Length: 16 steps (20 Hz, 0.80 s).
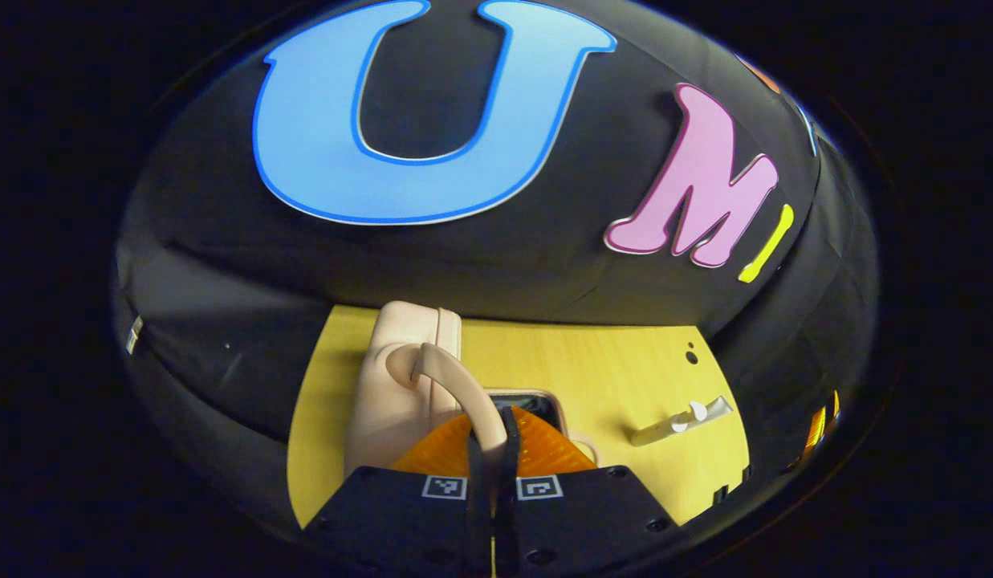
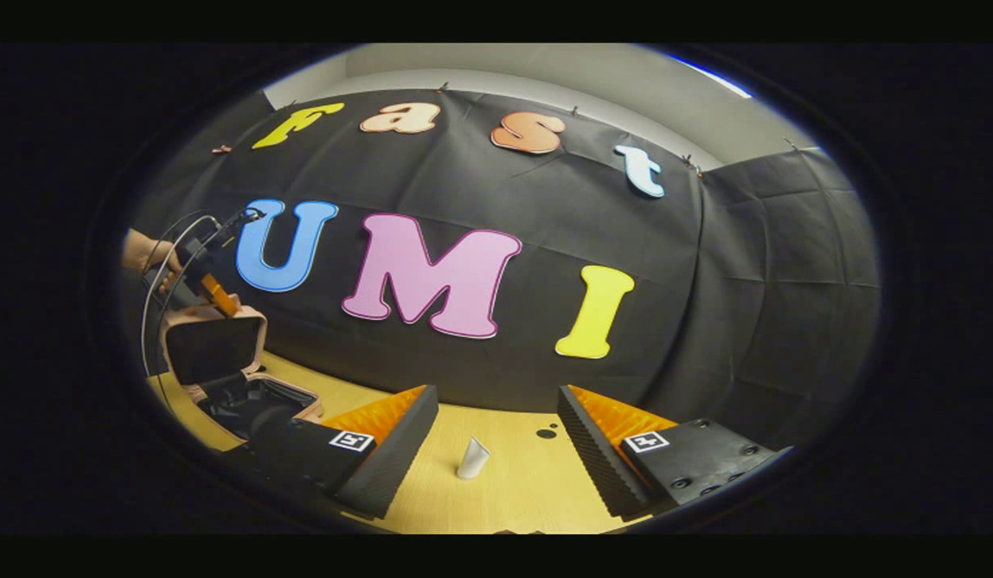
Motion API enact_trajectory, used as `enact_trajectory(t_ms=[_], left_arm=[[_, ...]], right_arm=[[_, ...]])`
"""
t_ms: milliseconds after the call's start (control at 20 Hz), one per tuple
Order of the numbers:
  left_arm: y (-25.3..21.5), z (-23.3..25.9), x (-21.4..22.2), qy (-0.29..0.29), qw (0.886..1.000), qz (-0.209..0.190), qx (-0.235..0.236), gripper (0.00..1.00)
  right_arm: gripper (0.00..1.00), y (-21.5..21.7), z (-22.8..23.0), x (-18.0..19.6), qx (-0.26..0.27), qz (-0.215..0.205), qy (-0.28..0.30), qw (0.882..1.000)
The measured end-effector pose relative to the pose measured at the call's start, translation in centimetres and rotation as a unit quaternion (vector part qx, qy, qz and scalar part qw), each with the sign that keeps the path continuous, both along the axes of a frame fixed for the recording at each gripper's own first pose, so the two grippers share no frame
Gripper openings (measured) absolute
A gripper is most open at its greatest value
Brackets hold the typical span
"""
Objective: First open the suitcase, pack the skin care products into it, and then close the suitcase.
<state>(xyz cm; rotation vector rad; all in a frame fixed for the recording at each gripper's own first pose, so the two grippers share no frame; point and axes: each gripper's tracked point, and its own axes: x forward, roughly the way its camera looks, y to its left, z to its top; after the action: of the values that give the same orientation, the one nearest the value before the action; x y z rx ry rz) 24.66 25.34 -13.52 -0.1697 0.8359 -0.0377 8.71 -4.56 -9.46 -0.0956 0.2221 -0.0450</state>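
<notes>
Desk [image 2: 512, 482]: pale yellow wood-grain top, backed by black cloth booth wall [image 2: 705, 321]; grey room wall [image 2: 624, 80] above the cloth, top of right gripper view.

Left gripper view: left gripper [image 1: 490, 449] at bottom centre, jaws together, clamped on the curved handle [image 1: 456, 385] of the pink suitcase [image 1: 400, 377]. Case seen edge-on from above, centre-left of frame, w/ a dark opening just beyond the jaws. White skin care tube [image 1: 679, 421] lies flat on the desk at lower right, well apart from the case. Small dark dots on the desk near its upper right corner.

Right gripper view: right gripper [image 2: 496, 441] at bottom centre, jaws wide apart, nothing between them but the desk; the tube [image 2: 472, 459] lies on the desk beyond the gap, not touched. Suitcase [image 2: 215, 345] at left edge, open: lid upright w/ dark lining, base flat on the desk, dark interior. The left gripper [image 2: 211, 293], held by a hand [image 2: 143, 253] w/ cables trailing, sits at the lid's top edge.
</notes>
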Motion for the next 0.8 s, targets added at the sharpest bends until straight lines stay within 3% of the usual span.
enact_trajectory(t_ms=[100, 350, 500, 700, 800], left_arm=[[4.1, -0.2, -0.9, 0.014, 1.0, 0.001, 0.021, 0.08], [11.0, -2.5, -2.3, 0.034, 0.999, 0.0, 0.021, 0.08], [14.2, -4.6, -4.1, 0.056, 0.998, -0.035, 0.008, 0.11], [18.1, -7.5, -4.5, 0.028, 0.998, -0.043, -0.038, 0.18], [19.9, -9.2, -5.0, 0.008, 0.996, -0.025, -0.081, 0.24]], right_arm=[[0.97, 1.1, -0.2, -0.5, -0.01, -0.001, 0.008, 1.0], [0.96, 3.5, 0.0, -1.5, -0.023, -0.005, 0.021, 1.0], [0.96, 4.2, -0.2, -2.6, -0.03, -0.007, 0.032, 0.999], [0.97, 4.7, -1.5, -4.7, -0.048, -0.01, 0.052, 0.997], [0.97, 5.0, -2.2, -5.8, -0.049, -0.012, 0.065, 0.997]])
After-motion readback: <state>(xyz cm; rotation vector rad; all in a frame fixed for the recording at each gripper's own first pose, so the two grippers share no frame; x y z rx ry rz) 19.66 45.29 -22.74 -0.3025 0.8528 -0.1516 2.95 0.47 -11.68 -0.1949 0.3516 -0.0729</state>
